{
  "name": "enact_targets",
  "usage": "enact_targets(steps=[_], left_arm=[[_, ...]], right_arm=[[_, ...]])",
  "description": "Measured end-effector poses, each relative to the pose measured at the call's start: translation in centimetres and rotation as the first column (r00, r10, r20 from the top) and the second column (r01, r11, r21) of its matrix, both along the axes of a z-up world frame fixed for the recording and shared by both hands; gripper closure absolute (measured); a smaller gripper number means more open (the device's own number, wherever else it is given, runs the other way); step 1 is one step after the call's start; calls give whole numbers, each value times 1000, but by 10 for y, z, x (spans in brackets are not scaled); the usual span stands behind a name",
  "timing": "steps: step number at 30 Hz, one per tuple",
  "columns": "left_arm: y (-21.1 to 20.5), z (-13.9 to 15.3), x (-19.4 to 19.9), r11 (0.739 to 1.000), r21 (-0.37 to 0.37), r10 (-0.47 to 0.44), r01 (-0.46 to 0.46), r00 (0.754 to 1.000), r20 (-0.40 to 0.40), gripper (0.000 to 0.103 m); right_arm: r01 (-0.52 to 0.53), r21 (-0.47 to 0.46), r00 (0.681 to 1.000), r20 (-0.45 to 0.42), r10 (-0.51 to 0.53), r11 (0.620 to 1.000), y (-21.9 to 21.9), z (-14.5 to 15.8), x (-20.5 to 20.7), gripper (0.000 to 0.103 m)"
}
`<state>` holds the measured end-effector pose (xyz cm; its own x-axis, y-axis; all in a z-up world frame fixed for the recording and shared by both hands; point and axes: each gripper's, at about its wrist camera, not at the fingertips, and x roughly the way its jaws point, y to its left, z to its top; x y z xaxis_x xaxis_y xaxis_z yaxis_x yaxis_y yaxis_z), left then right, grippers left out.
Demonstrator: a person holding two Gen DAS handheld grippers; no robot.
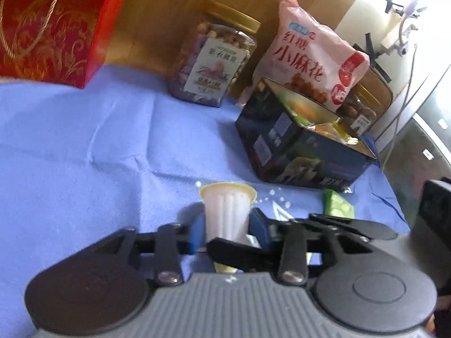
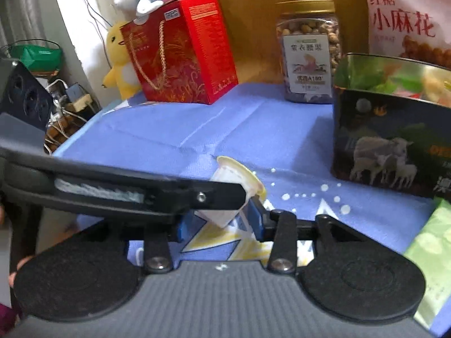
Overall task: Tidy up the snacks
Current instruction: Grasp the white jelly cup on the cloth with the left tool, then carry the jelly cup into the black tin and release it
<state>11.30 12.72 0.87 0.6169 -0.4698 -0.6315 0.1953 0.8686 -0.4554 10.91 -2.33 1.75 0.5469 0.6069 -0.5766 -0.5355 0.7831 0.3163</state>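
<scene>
Here both hand-held grippers are pointed down at a slant over the blue tabletop [image 1: 84,129], close together. A small white jelly cup [image 1: 227,211] with a yellow rim is held up off the cloth. It is pinched between the blue pads of the left hand-held gripper [image 1: 227,232], whose jaws are nearly closed on it. In the right wrist view the same cup is seen tilted between the pads of the right hand-held gripper [image 2: 221,222]; those jaws are half open, and whether they press on the cup cannot be told.

Behind the cup, an open dark tin box [image 1: 304,146] with sheep on its side is filled with snack packets. A clear jar of nuts [image 1: 211,62] with a gold lid is stood at the back wall. A pink snack bag [image 1: 313,53] is leaned behind the tin. A red gift box [image 2: 183,50] is placed to the left. A green packet [image 1: 336,204] is laid near the tin.
</scene>
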Motion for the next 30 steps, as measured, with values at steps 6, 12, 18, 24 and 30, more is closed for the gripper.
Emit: enact_targets(steps=[6,12,18,24,30], left_arm=[[-19,-1,-27,997,6,-71,71,997,26,69],[-72,-1,-47,976,50,-213,212,977,22,69],[-142,3,-68,911,141,-394,388,919,18,69],[-186,2,-103,858,172,-490,483,872,-6,69],[-204,8,-121,816,168,-552,552,832,-53,58]], right_arm=[[-2,-112,994,108,14,994,-6,2,-44,62],[79,-166,983,175,-49,983,-49,-3,-91,61],[220,-150,965,180,-192,964,-103,-11,-133,60],[293,-84,947,160,-277,952,-147,-19,-175,57],[320,-37,939,143,-312,947,-163,-22,-190,54]])
